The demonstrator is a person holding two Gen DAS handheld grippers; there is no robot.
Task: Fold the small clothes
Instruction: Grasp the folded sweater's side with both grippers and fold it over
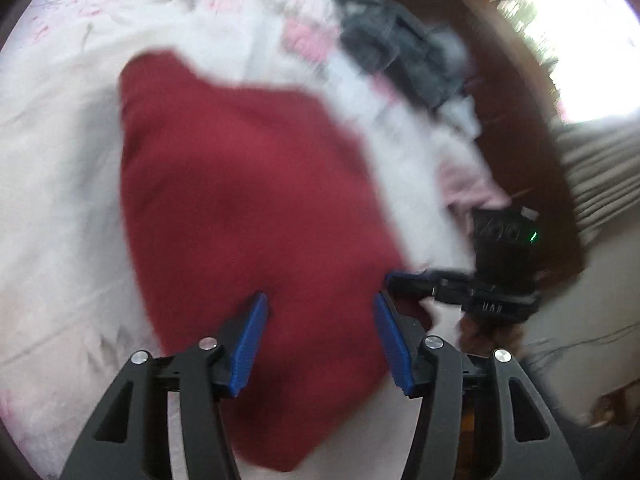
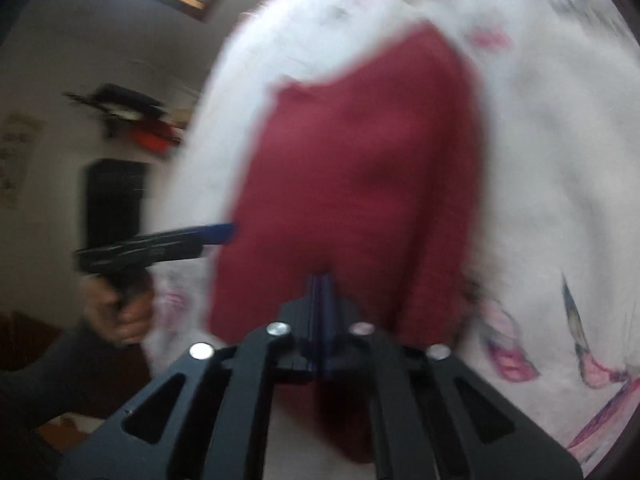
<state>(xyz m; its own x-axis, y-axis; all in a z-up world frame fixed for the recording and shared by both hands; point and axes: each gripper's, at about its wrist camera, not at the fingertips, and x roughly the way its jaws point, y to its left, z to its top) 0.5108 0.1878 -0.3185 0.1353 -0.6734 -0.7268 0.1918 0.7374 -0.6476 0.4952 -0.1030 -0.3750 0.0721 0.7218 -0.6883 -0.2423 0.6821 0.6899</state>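
Lying spread on a bed, a dark red garment [image 1: 248, 208] covers much of the white bedsheet [image 1: 60, 160], which is printed with pink and grey flowers. Both views are smeared by motion blur, so the cloth's folds and edges are hard to read.

In the left wrist view, the left gripper [image 1: 320, 340] hovers over the near part of the red garment with its blue-padded fingers [image 1: 250, 344] spread well apart and nothing between them. At the right of that view, the right gripper [image 1: 404, 280] reaches in from the side at the garment's edge; whether it grips the cloth cannot be told from this angle. A heap of dark grey and pale clothes [image 1: 400, 56] sits farther back near the bed's edge, well apart from the red piece, and a bright window [image 1: 572, 48] shows beyond a dark wooden headboard [image 1: 520, 140].

In the right wrist view, the right gripper [image 2: 320, 280] has its fingers pressed together, with the red garment [image 2: 360, 184] directly at and beyond the tips; it seems to pinch the cloth's near edge, though blur keeps this unsure. The left gripper [image 2: 218, 234] comes in from the left, held by a hand [image 2: 120, 312] in a dark sleeve [image 2: 48, 376], its blue tip just beside the garment's left edge.
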